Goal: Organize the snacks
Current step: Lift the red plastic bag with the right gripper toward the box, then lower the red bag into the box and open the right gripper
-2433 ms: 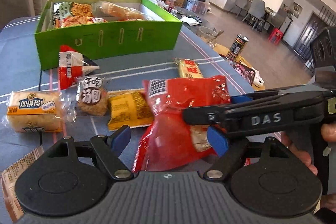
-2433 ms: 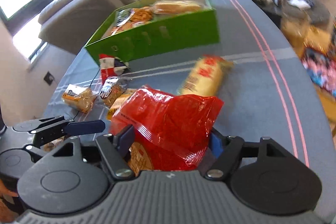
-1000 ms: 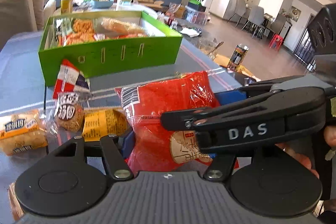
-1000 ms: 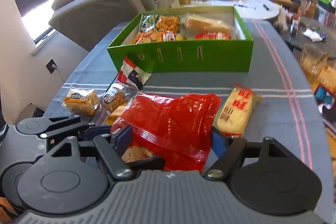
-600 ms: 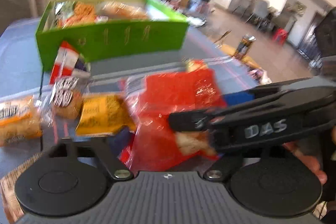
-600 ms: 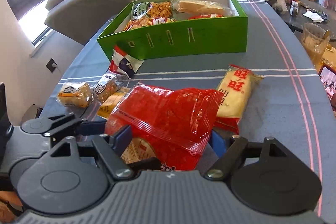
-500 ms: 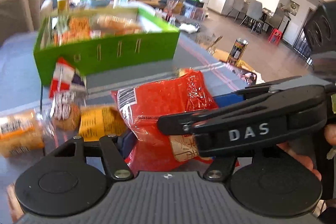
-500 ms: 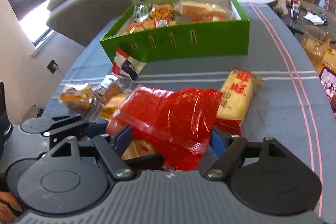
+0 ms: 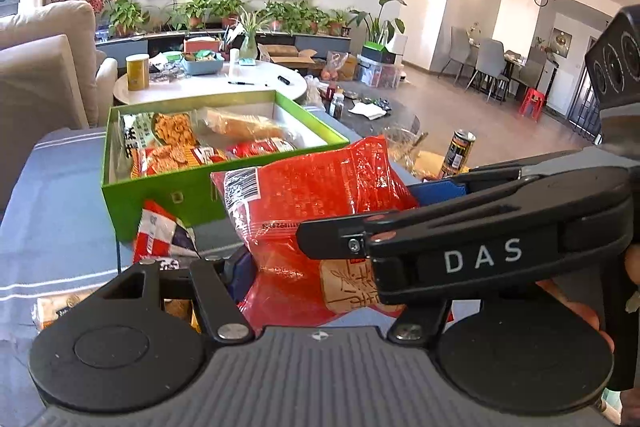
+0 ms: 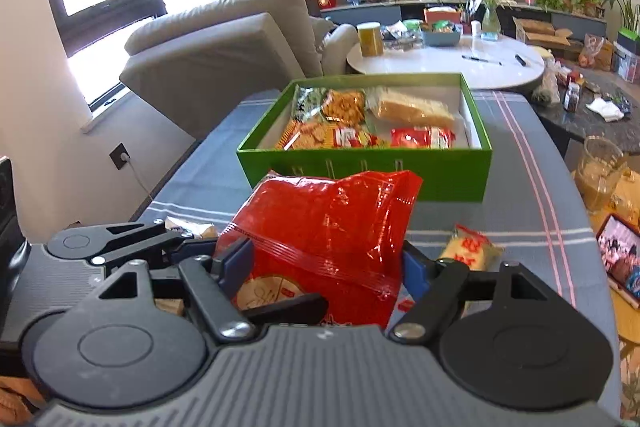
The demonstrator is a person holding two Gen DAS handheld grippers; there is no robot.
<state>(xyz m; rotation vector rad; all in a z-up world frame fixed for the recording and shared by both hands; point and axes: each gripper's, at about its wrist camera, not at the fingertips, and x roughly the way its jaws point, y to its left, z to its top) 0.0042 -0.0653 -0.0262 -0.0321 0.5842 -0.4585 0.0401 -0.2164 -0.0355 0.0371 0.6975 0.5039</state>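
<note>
We had one big red snack bag (image 10: 328, 227) in play, pinched between the blue pads of the right gripper (image 10: 326, 259), which was clamped on its lower half and held it up off the striped tablecloth (image 10: 532, 211). The bag hung in front of the green box (image 10: 440, 179), short of its near wall and not over it.

The left gripper (image 9: 316, 271) sat close in around the same bag (image 9: 316, 195); only one of its blue pads (image 9: 240, 267) showed, touching the bag's edge, so we could not tell whether it was gripping or merely alongside.

Inside the one green box (image 9: 160, 195) we counted five packets from the right wrist view: a dark green one, an orange cracker pack, a pale bread-like pack, an orange-and-red biscuit pack and a small red pack (image 10: 422, 138).

Loose on the cloth, the right view gave us one yellow rice-cracker packet (image 10: 468, 247) just right of the bag, hidden from the left camera. The left view, in turn, gave us a red-and-white packet (image 9: 160, 233) by the box's near wall, which the right camera missed behind the bag. The left view alone also showed the right gripper's black body (image 9: 480, 251) with its DAS lettering crossing the frame, and one can (image 9: 456, 155) beyond the table's edge.
</note>
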